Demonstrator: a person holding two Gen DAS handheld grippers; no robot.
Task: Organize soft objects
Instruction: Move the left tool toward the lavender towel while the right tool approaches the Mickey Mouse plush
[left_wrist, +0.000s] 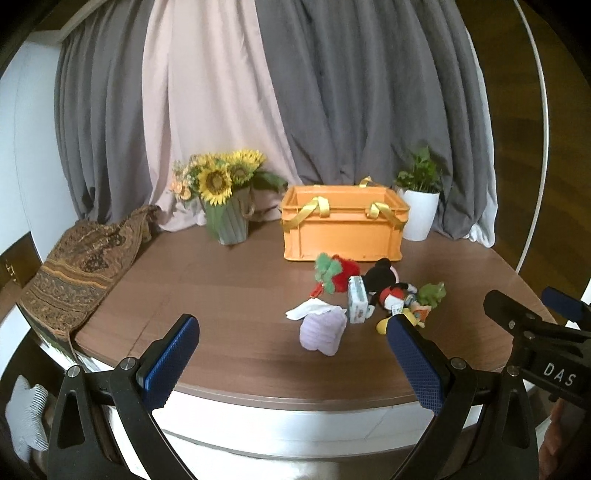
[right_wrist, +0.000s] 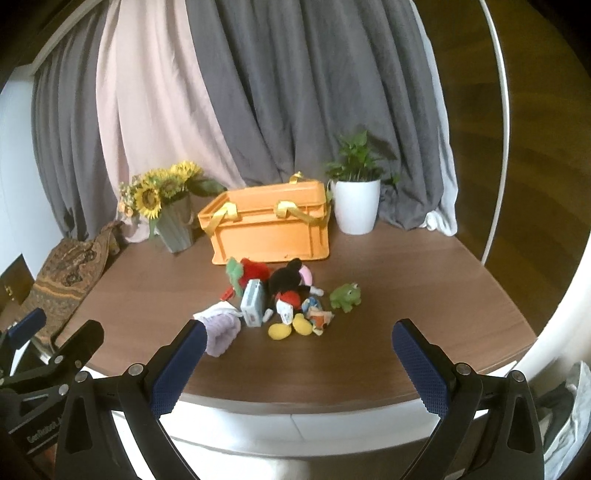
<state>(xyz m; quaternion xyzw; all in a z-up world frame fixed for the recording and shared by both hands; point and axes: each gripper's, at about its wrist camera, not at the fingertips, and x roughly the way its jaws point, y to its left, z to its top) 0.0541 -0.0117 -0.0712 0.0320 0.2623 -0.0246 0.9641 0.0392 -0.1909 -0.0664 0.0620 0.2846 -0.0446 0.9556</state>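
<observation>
An orange crate with yellow straps stands at the back of the round wooden table. In front of it lies a heap of soft things: a red strawberry plush, a mouse plush, a green frog, a tissue pack, a lilac knitted piece and a white cloth. My left gripper and right gripper both hover open over the near table edge, short of the heap, holding nothing.
A vase of sunflowers stands left of the crate, a white potted plant to its right. A patterned cloth drapes over the left edge. Grey and pink curtains hang behind.
</observation>
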